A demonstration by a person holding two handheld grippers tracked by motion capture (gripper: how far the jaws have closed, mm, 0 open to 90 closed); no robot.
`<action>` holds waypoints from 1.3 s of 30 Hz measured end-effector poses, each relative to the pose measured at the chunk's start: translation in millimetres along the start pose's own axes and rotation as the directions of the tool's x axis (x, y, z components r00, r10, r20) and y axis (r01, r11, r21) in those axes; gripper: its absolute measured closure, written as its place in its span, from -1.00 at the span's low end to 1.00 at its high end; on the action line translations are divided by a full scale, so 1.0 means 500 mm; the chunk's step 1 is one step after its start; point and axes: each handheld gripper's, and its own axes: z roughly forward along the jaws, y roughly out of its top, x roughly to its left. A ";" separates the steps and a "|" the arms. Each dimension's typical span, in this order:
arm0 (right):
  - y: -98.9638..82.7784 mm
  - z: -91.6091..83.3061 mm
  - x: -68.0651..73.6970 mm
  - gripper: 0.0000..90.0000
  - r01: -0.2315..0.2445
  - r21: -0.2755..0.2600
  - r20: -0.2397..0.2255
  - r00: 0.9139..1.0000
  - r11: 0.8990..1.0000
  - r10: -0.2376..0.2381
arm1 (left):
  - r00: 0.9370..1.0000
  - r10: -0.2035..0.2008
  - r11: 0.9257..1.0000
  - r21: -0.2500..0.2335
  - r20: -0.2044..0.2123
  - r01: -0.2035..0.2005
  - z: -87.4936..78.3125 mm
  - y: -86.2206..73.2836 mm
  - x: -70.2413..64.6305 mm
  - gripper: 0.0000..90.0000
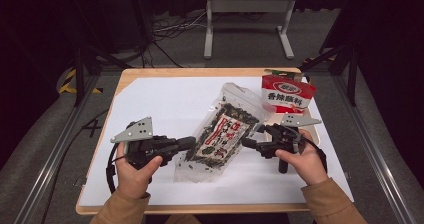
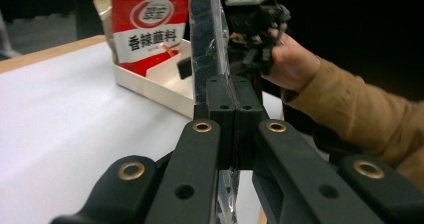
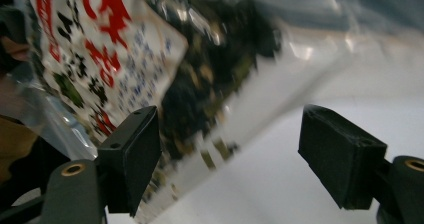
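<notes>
The left claw is pressed together on the edge of the clear seaweed bag, which lies mid-surface. The right claw is spread, just beside the bag's other edge. Behind it, a red seasoning pouch stands in a white tray.

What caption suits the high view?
Left tongs pinch a clear seaweed bag; right tongs open beside it.
</notes>
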 end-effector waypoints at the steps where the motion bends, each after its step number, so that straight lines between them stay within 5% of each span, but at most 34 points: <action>1: 0.001 0.001 0.001 -0.38 0.006 -0.011 -0.017 1.000 1.000 -0.006 | 1.000 0.000 1.000 0.000 0.000 0.000 0.000 0.000 0.000 0.99; 8: 0.016 -0.007 0.015 -0.11 0.033 -0.072 -0.101 0.994 0.997 -0.040 | 1.000 0.020 1.000 -0.010 -0.008 -0.020 -0.004 -0.007 0.014 0.98; 17: 0.036 -0.030 0.029 0.37 0.102 -0.064 -0.174 0.978 0.993 -0.112 | 0.998 0.049 0.999 0.022 -0.026 -0.048 0.007 -0.010 0.023 0.98; 25: 0.059 -0.054 0.052 0.66 0.167 -0.093 -0.260 0.948 0.982 -0.186 | 0.999 0.023 1.000 0.012 -0.030 -0.022 0.009 -0.018 0.037 0.95; 30: 0.069 -0.064 0.060 0.68 0.198 -0.086 -0.260 0.942 0.976 -0.214 | 0.998 0.023 1.000 0.013 -0.056 -0.023 0.016 -0.018 0.042 0.81; 39: 0.101 -0.087 0.063 0.69 0.258 -0.019 -0.197 0.946 0.966 -0.256 | 0.988 0.050 0.999 -0.004 -0.147 -0.051 0.003 -0.019 0.053 0.11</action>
